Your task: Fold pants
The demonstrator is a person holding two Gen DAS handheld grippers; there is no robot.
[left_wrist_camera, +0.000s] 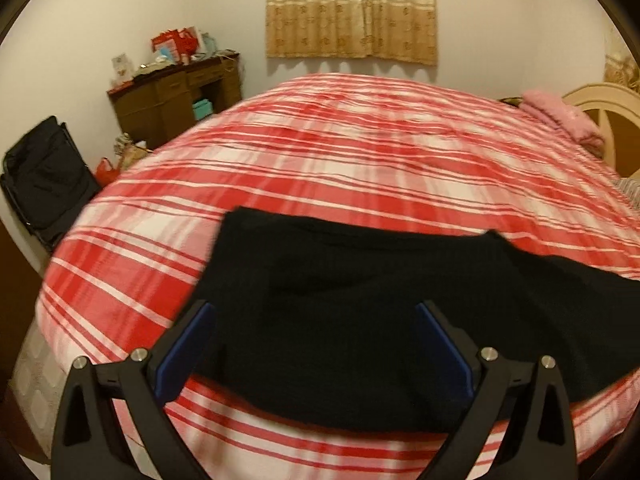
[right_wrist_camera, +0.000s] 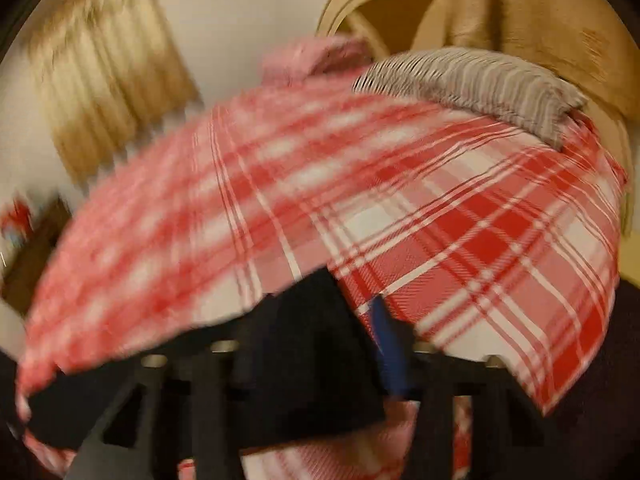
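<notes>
Bedroom with a bed under a red-and-white plaid cotton bedspread (left_wrist_camera: 340, 152). Black soft-fabric pants (left_wrist_camera: 340, 320) lie flat at its near edge. Left gripper (left_wrist_camera: 316, 344) hovers with its fingers spread, released. Right gripper (right_wrist_camera: 316, 344) is blurred, its fingers parted around a pants corner; its grip is unclear. One fold looks laid; next, regrasp an edge.

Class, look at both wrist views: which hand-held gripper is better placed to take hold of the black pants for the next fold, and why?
Probably the left hand-held gripper: its jaws stand wide open over the black pants on the plaid bedspread. The right view is blurred, with cloth hiding one finger.

Warm dim light, motion blur, fisheye warping.
</notes>
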